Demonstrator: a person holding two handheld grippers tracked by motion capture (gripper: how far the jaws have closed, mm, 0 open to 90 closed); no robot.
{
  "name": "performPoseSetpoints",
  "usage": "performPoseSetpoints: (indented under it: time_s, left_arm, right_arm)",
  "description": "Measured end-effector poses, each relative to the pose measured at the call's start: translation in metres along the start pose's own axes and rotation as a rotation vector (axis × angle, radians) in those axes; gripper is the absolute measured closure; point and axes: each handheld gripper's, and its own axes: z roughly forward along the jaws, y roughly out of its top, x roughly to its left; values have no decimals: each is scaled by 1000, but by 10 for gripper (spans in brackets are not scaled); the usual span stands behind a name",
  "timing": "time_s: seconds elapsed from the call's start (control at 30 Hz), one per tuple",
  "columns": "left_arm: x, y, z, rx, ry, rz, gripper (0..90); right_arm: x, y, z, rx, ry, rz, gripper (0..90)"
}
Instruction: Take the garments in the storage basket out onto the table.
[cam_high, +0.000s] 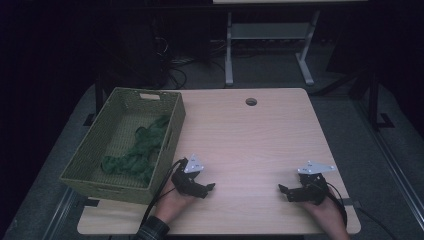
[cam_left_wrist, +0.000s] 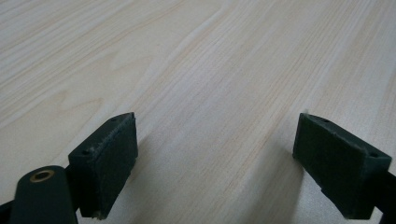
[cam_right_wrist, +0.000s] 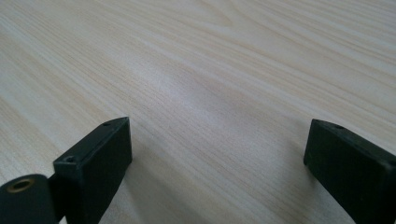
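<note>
A dim lab or office workroom: a plain wooden desk (cam_high: 260, 135) with a cable hole (cam_high: 251, 102), tangled cables (cam_high: 172, 67) on grey carpet, and a second desk's metal legs (cam_high: 229, 55) behind.

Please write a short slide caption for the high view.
Two open hand-held grippers, left and right, rest on a wooden table beside a basket holding green cloth.

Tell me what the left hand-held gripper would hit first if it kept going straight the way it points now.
Probably the right hand-held gripper. The left hand-held gripper, jaws open and empty, points across the bare table toward it, with nothing between them, though its height above the wood is unclear.
</note>
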Motion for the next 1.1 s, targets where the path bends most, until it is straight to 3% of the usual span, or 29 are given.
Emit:
performPoseSetpoints:
  time_s: [0.5, 1.1]
  left_arm:
    - [3, 1, 1, -3, -14, 16, 129]
    - [5, 17, -15, -6, -45, 4, 133]
  right_arm:
    - [0, 0, 0, 1, 0, -2, 72]
    - [0, 0, 0, 1, 0, -2, 72]
